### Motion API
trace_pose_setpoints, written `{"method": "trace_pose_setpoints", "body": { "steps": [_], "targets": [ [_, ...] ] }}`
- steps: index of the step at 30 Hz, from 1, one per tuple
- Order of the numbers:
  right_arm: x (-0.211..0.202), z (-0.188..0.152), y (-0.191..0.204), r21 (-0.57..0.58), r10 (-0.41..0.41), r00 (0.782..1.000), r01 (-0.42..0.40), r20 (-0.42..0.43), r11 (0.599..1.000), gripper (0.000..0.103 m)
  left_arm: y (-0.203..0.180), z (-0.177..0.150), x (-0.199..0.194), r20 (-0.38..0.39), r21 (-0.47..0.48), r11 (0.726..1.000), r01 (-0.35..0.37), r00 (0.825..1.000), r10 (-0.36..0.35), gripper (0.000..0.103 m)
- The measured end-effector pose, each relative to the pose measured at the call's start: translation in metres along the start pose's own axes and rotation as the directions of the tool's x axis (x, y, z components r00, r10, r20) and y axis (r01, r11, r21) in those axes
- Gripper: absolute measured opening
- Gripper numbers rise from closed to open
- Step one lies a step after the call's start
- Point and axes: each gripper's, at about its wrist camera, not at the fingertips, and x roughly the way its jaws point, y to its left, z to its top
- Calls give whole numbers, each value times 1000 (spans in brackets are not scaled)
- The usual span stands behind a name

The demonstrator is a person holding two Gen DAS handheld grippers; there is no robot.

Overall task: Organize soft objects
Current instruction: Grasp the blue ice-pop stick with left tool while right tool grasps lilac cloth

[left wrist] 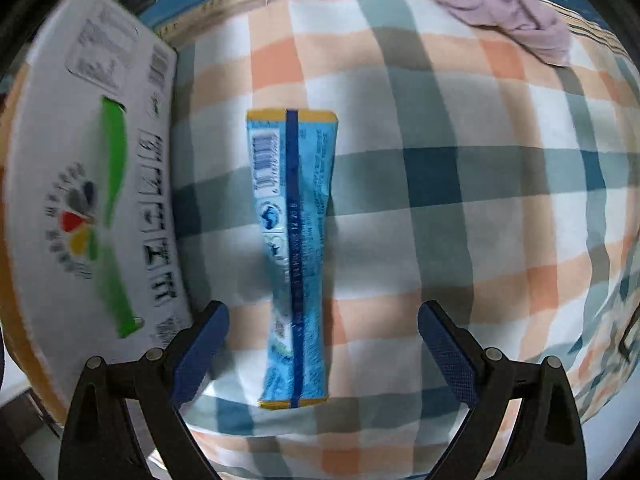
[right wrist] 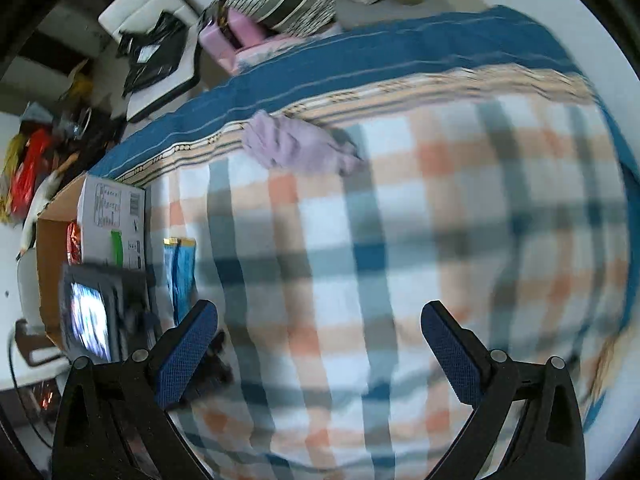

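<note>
A long blue snack packet (left wrist: 294, 256) with yellow ends lies on the checked bedcover (left wrist: 460, 200), lengthwise between my left gripper's fingers. My left gripper (left wrist: 322, 328) is open and empty just above the packet's near end. A crumpled lilac cloth (left wrist: 504, 8) lies at the far right edge of the cover. In the right wrist view the lilac cloth (right wrist: 300, 144) lies far ahead and the packet (right wrist: 182, 272) at the left. My right gripper (right wrist: 318, 328) is open and empty over bare cover.
A white cardboard box (left wrist: 92, 184) with a green stripe stands left of the packet; in the right wrist view the box (right wrist: 112, 220) holds a red packet. Beyond the bed lie a striped bag (right wrist: 288, 4), a pink box (right wrist: 224, 40) and floor clutter.
</note>
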Motion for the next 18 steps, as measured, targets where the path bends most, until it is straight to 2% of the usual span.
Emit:
{"method": "trace_pose_setpoints", "body": {
  "steps": [4,5,9,13,16,18],
  "targets": [
    [35,50,17,-93,-22,998,16,-66,996,103,2,1,15,-19,-36,999,18,1000,-18,97],
    [44,59,21,-115,-34,996,24,-82,993,103,2,-1,17,-13,-38,999,17,1000,-18,93],
    [76,90,40,-243,-145,982,112,-121,963,103,-5,-5,18,8,-40,998,44,999,-44,78],
    [99,110,50,-305,-206,969,155,-140,940,101,-10,-8,16,4,-62,994,92,996,-92,53],
    [114,121,55,-327,-225,961,164,-158,931,88,-13,-9,14,5,-68,991,111,994,-111,37],
    [123,124,57,-347,-271,952,208,-141,914,74,-13,-10,14,7,-71,990,120,993,-120,31]
  ]
}}
